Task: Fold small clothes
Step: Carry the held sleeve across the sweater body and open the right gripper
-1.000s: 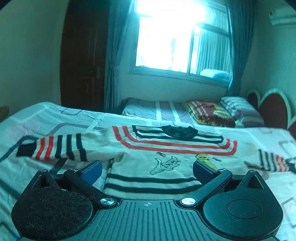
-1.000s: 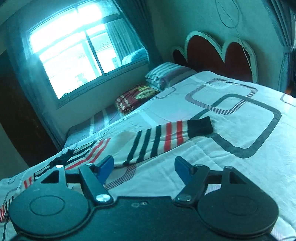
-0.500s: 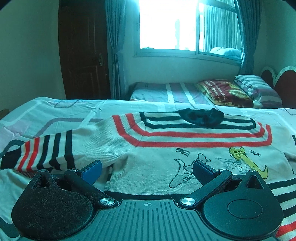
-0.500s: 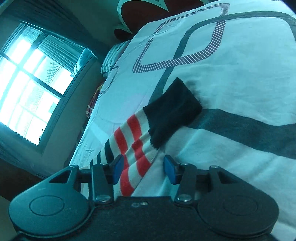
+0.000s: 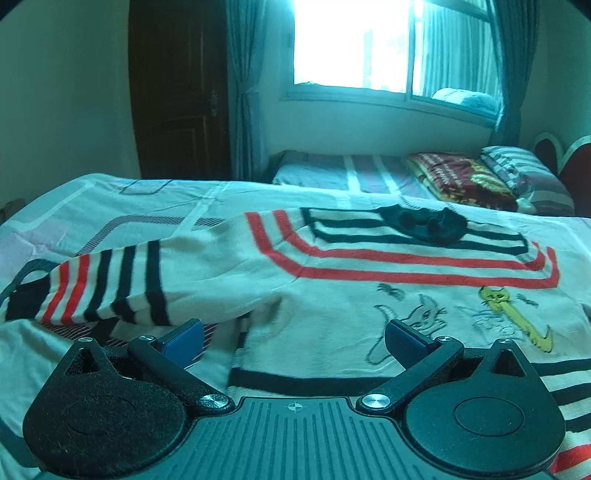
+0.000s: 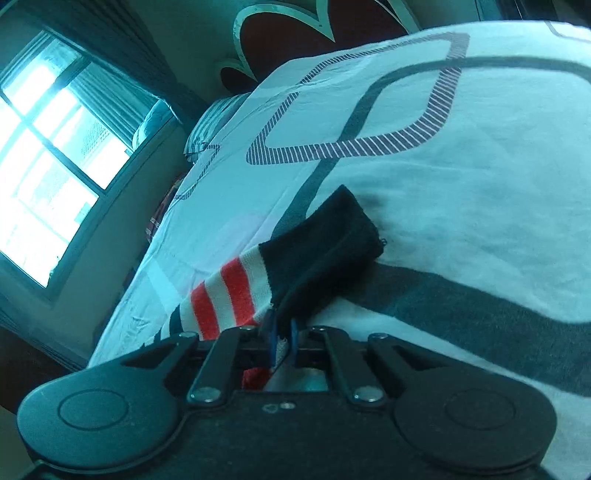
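Note:
A small cream sweater (image 5: 332, 295) with red and black stripes, a black collar and cat drawings lies flat on the bed. Its left sleeve (image 5: 99, 288) stretches out to the left. My left gripper (image 5: 293, 341) is open and empty, low over the sweater's lower left side near the armpit. In the right wrist view, my right gripper (image 6: 282, 343) is shut on the sweater's right sleeve (image 6: 236, 295), pinching it at the edge by the black cuff (image 6: 325, 243), which is lifted slightly off the sheet.
The bed sheet (image 6: 480, 184) is white with grey loop patterns. A second bed (image 5: 351, 170) with a red blanket (image 5: 461, 177) and striped pillow (image 5: 524, 166) stands under the window. A dark door (image 5: 177, 92) is at the back left; a headboard (image 6: 295, 22) lies beyond.
My right gripper has closed from open onto the sleeve near the cuff. My left gripper has crept forward and lower over the sweater and stays open.

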The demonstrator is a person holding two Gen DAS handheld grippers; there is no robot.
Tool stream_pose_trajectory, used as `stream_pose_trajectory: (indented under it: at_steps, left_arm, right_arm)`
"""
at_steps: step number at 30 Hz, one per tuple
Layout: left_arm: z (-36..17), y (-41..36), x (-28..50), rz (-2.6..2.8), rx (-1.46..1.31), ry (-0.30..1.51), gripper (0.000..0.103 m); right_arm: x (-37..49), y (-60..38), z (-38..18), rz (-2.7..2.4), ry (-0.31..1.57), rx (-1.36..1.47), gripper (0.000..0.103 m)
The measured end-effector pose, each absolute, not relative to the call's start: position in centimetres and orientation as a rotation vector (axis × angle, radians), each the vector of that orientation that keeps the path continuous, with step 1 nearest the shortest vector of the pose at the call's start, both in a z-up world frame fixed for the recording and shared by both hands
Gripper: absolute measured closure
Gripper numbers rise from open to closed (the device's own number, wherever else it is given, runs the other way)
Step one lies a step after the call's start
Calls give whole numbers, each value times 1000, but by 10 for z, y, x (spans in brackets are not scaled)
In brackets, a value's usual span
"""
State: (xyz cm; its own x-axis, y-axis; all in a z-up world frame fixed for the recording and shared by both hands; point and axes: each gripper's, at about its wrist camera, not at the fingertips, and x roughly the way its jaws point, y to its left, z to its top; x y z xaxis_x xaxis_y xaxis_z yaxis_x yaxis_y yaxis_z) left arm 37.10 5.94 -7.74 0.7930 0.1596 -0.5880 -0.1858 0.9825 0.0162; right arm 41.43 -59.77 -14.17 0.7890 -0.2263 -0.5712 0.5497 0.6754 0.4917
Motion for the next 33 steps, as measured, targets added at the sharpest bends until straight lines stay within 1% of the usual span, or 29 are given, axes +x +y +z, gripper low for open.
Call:
stream_pose_trajectory:
  at_steps: [1, 4, 6, 9, 12, 19, 25, 27, 29, 30, 31, 32, 33]
  left_arm:
    - [-78, 64, 369, 193, -45, 634, 0]
    - [-80, 78, 363, 220, -33, 666, 0]
    - [-83, 90, 358, 231, -37, 688, 0]
    - [-87, 110, 347, 247, -84, 707, 0]
    - [-89, 128, 334, 258, -139, 708, 0]
    - [-89, 159, 306, 271, -192, 721, 0]
    - [-89, 178, 296, 297, -254, 697, 0]
    - [-88, 178, 300, 278, -265, 685, 0]
    - [-88, 174, 311, 196, -323, 671, 0]
    - [-89, 170, 318, 162, -355, 662, 0]
    - [-89, 163, 328, 126, -380, 655, 0]
    - [-89, 155, 338, 95, -393, 650, 0]
    - [-89, 145, 349, 71, -388, 647, 0]
  right_arm:
    - [418, -587, -134, -465, 501, 633, 96]
    - [422, -541, -100, -349, 429, 440, 96]
    - [428, -499, -82, -244, 416, 304, 96]
    - [439, -430, -66, -67, 429, 184, 96]
    - [454, -364, -72, 84, 489, 155, 96]
    - [478, -232, -109, 324, 641, 183, 96]
    - [473, -169, -133, 409, 697, 127, 94]
    - [471, -159, -137, 441, 692, 103, 89]
    - [469, -153, -139, 477, 676, 57, 78]
    - [466, -149, -139, 499, 663, 18, 65]
    - [463, -146, -137, 530, 656, -6, 55]
    - [460, -143, -133, 543, 646, -13, 57]
    - [454, -149, -126, 558, 613, 7, 61]
